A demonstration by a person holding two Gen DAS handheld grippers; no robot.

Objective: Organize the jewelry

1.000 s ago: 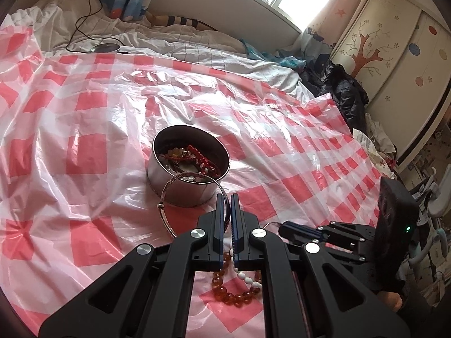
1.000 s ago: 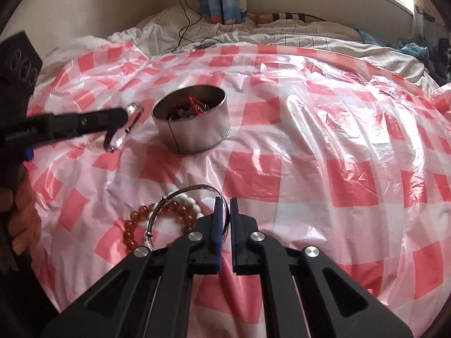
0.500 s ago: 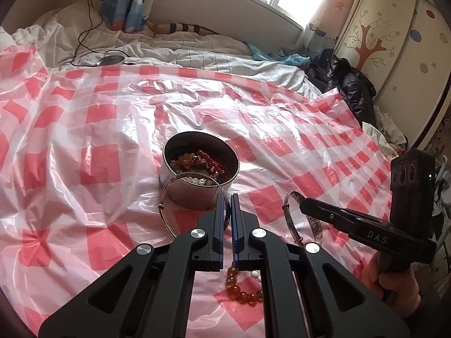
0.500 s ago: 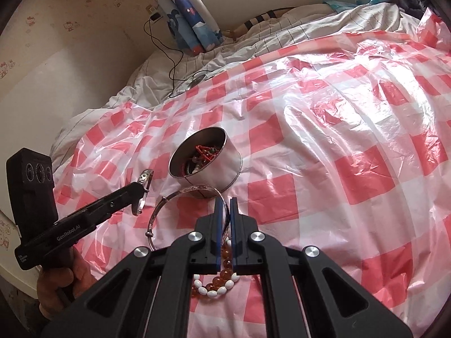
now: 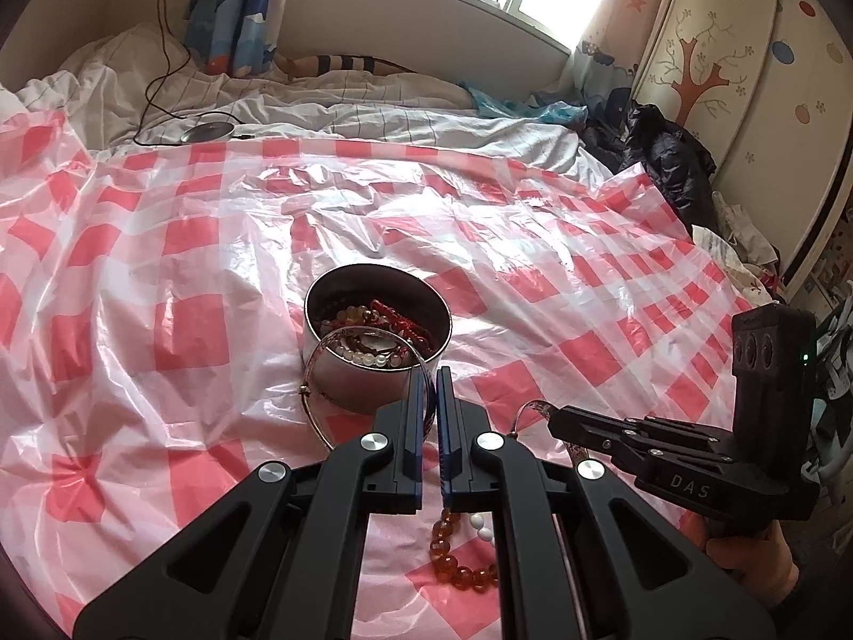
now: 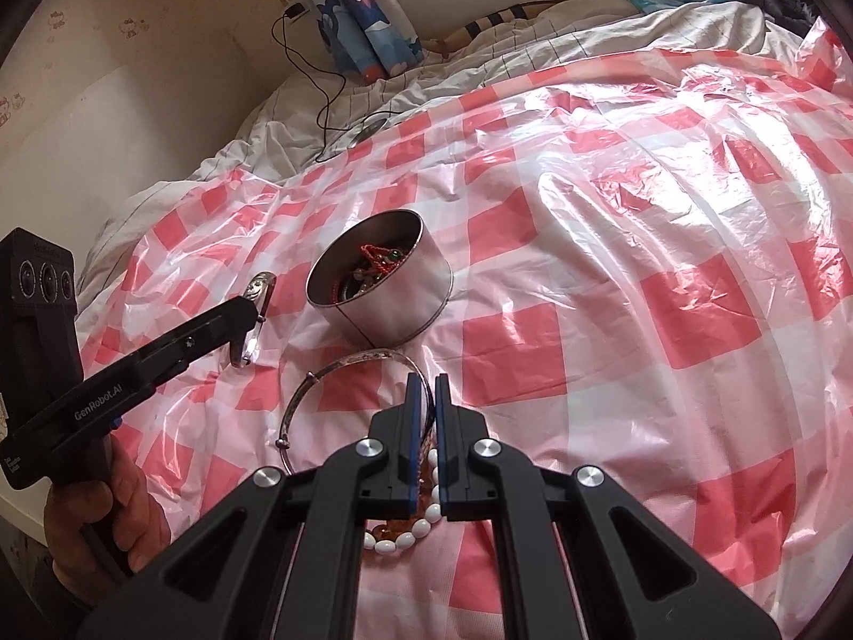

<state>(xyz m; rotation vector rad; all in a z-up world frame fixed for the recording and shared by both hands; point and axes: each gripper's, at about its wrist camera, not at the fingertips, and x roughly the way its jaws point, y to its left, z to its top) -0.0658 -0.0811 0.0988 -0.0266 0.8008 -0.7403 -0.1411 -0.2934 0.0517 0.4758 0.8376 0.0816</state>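
Note:
A round metal tin [image 5: 373, 341] [image 6: 381, 288] holding several bead strings stands on the red-checked plastic sheet. My left gripper [image 5: 431, 376] is shut on a thin silver bangle [image 5: 320, 368], held in front of the tin; it also shows from the side in the right wrist view [image 6: 255, 293]. My right gripper [image 6: 424, 381] is shut on a second silver bangle [image 6: 304, 400], held near the tin; its tip shows in the left wrist view [image 5: 552, 416]. An amber and white bead bracelet [image 5: 464, 560] [image 6: 405, 528] lies on the sheet below both grippers.
The plastic sheet [image 5: 186, 277] covers a bed with rumpled white bedding [image 5: 346, 117] behind. A black cable and round charger [image 5: 208, 130] lie at the back left. Dark clothes [image 5: 666, 160] and a painted wardrobe [image 5: 746, 80] stand at the right.
Both grippers, each with its bangle, have lifted and moved closer to the tin. The left bangle now hangs in front of the tin's rim; the bead bracelet stayed on the sheet.

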